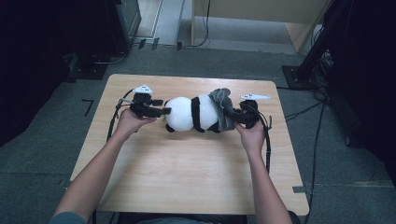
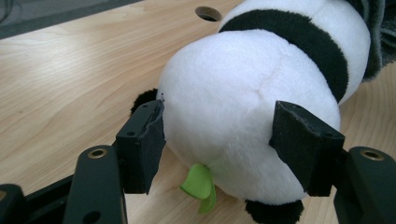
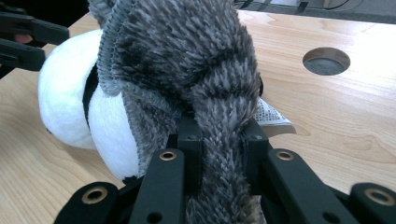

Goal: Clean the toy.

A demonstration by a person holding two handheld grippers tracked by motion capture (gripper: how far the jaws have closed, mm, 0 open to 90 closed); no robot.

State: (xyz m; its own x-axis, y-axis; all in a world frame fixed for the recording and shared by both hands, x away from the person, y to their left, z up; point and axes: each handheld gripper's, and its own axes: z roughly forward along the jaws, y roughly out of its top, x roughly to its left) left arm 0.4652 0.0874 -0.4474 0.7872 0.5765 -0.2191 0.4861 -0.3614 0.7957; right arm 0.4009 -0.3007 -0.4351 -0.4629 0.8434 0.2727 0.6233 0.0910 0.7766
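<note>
Your right gripper point(image 3: 219, 140) is clenched on the grey furry cloth point(image 3: 187, 65) draped over one end of the panda plush point(image 1: 194, 113), which lies mid-table point(image 1: 187, 177). Your left gripper point(image 2: 219, 140) is released, jaws straddling the panda's white end, pads at its sides without squeezing.

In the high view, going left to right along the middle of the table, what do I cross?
Left gripper → white rear of the plush panda → its black band → grey fuzzy cloth over the panda's far end → right gripper clamped on that cloth.
</note>
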